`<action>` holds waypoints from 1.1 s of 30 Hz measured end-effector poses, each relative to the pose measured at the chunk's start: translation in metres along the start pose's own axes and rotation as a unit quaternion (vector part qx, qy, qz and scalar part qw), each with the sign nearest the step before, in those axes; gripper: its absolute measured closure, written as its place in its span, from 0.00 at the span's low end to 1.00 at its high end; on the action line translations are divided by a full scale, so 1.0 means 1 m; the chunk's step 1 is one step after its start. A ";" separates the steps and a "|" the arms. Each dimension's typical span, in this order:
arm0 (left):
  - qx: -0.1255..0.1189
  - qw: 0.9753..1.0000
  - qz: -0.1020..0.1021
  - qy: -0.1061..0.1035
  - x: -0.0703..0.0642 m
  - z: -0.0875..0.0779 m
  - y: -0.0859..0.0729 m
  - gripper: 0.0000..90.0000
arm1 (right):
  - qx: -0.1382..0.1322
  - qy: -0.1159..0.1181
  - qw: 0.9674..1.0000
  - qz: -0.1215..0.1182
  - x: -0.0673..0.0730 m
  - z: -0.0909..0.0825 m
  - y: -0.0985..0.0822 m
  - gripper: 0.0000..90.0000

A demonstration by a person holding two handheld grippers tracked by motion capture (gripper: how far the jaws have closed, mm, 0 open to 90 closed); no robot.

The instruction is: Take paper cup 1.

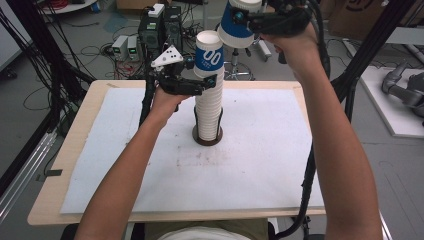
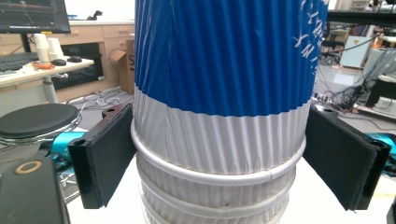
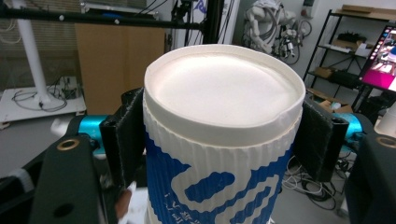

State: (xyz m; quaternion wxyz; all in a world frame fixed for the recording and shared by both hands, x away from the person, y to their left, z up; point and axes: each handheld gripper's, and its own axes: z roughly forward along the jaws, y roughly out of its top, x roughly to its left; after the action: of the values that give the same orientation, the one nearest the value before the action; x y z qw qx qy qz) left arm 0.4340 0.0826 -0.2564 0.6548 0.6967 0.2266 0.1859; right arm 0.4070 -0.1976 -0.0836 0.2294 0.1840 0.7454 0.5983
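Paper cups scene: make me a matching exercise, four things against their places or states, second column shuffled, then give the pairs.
Things:
1. lifted cup
2. cup stack
3. left gripper
4. dark round base

Places or states:
A. on the white sheet, under the stack
B. held upside down, up beside the top of the stack
C. jaws either side of the stack's upper cups
D. standing upside down in the middle of the table

Pairs: 1-B, 2-D, 3-C, 4-A. The right gripper is clamped on the lifted cup; the left gripper's pads flank the stack.
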 end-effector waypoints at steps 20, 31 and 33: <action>-0.007 1.000 0.020 -0.001 -0.010 -0.069 -0.017 0.14 | 0.057 -0.009 0.998 0.038 0.006 -0.059 -0.133 0.31; 0.002 1.000 0.005 -0.020 -0.022 -0.093 -0.071 0.14 | 0.080 0.000 0.995 0.060 0.024 -0.059 -0.199 0.30; 0.005 1.000 -0.002 -0.017 -0.020 -0.096 -0.080 0.14 | 0.087 0.000 0.994 0.065 0.027 -0.057 -0.211 0.30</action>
State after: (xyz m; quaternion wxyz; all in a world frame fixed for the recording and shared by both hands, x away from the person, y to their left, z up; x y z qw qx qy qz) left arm 0.3580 0.1539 -0.3284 0.6554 0.7026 0.2174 0.1718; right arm 0.3525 -0.2746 -0.2831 0.1730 0.2511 0.7810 0.5450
